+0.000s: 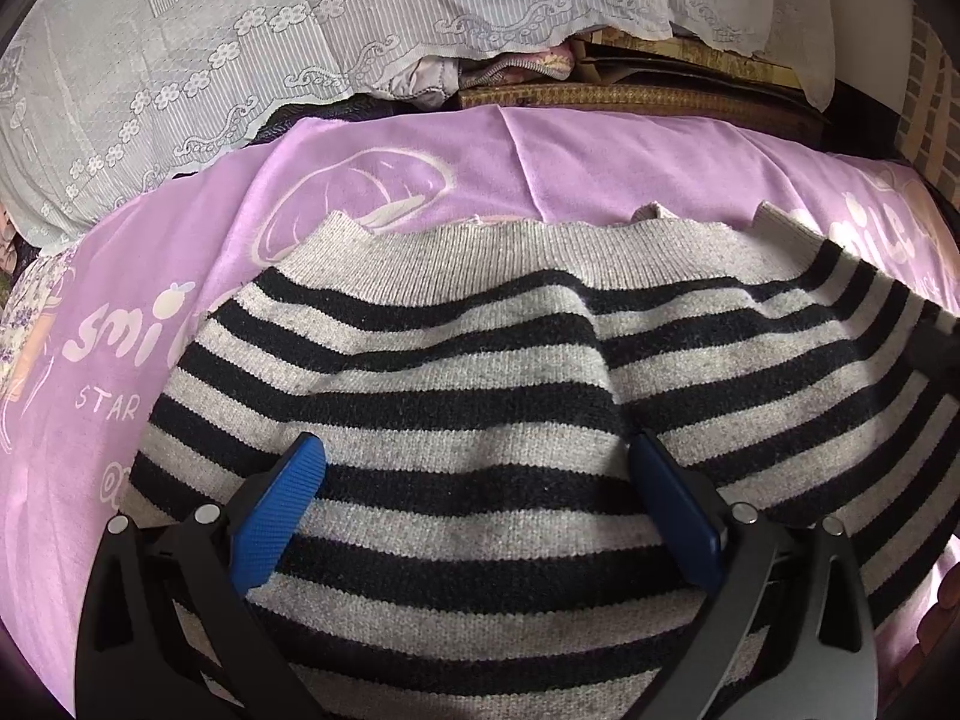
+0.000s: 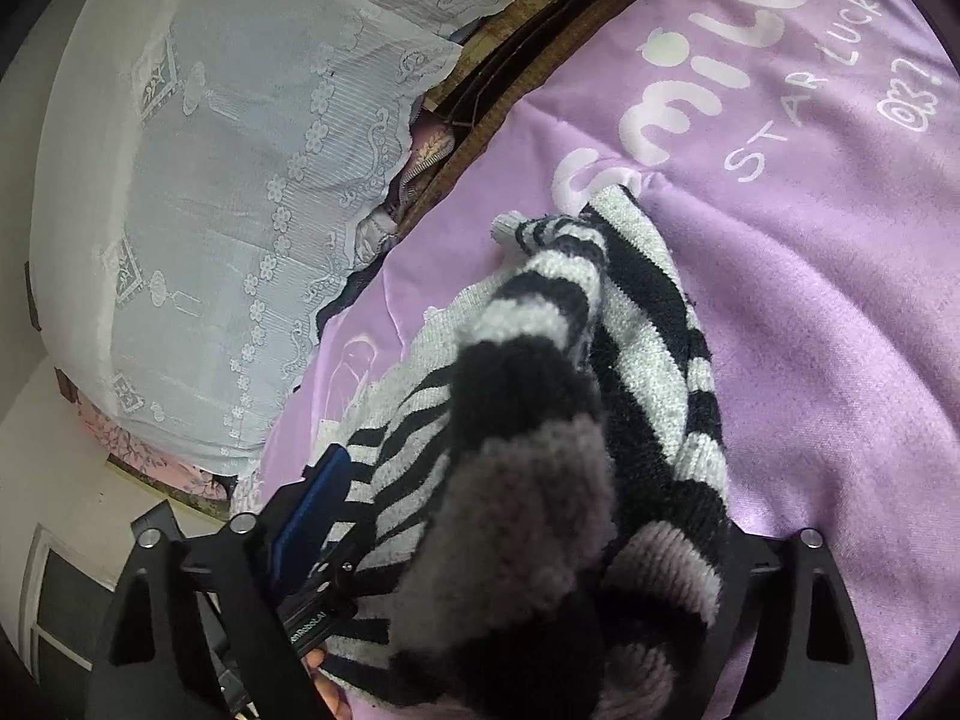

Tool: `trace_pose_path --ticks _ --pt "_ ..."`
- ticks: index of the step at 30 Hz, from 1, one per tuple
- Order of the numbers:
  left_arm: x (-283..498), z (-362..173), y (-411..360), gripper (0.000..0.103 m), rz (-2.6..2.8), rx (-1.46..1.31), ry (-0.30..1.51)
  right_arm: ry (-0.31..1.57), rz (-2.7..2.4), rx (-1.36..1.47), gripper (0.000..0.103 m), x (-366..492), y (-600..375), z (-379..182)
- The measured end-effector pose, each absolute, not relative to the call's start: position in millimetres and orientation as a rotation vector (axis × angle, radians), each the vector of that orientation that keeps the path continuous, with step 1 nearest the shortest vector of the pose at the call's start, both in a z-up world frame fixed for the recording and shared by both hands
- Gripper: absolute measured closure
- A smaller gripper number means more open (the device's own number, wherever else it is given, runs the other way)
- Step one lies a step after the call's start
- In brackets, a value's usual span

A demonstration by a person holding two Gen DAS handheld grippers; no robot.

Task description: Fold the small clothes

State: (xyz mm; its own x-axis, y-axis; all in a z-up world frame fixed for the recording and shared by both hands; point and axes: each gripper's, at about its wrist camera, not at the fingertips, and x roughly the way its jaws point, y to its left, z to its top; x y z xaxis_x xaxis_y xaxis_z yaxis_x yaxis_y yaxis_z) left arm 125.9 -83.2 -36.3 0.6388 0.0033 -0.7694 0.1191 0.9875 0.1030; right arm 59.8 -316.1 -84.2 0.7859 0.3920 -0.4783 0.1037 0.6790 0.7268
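Purple blanket (image 1: 540, 162) under striped sweater (image 1: 480, 372), white lace cover (image 1: 240, 30) behind

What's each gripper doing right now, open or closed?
Left gripper: open, fingers spread above the striped sweater, holding nothing.
Right gripper: closed on a lifted bunch of the striped sweater.

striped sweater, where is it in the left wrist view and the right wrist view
Left wrist view: the striped sweater fills the lower centre, lying flat on the purple blanket, under the open left gripper.
Right wrist view: it runs from the centre to the bottom edge, bunched and lifted, hiding the tips of the right gripper.
Shared landmark: the white "smile" print on the blanket, also right of the sweater in the left wrist view.
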Motion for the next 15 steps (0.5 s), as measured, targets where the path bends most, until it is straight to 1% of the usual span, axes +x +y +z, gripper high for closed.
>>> trace_pose_path --ticks 1,2,3,4,5,7,10,15 --pt "126 -36 -84 0.005 -0.069 0.157 0.874 0.663 0.157 0.814 0.03 59 -317 -85" --pt "125 -35 -85 0.006 -0.071 0.162 0.872 0.663 0.142 0.816 0.043 58 -319 -86" --pt "125 -35 -86 0.01 -0.078 0.166 0.87 0.665 0.125 0.832 0.056 57 -322 -88" --pt "125 -35 -87 0.021 -0.097 0.166 0.87 0.67 0.112 0.848 0.061 57 -325 -91" --pt "124 -34 -90 0.025 -0.124 0.17 0.871 0.673 0.102 0.866 0.068 56 -328 -93" --pt "122 -33 -96 0.033 -0.13 0.202 0.853 0.671 0.097 0.856 0.069 55 -327 -92" --pt "121 -31 -102 0.041 -0.157 0.224 0.846 0.638 0.088 0.755 0.072 52 -315 -78" --pt "133 -27 -87 0.041 -0.238 0.108 0.905 0.578 0.068 0.564 0.072 47 -289 -52"
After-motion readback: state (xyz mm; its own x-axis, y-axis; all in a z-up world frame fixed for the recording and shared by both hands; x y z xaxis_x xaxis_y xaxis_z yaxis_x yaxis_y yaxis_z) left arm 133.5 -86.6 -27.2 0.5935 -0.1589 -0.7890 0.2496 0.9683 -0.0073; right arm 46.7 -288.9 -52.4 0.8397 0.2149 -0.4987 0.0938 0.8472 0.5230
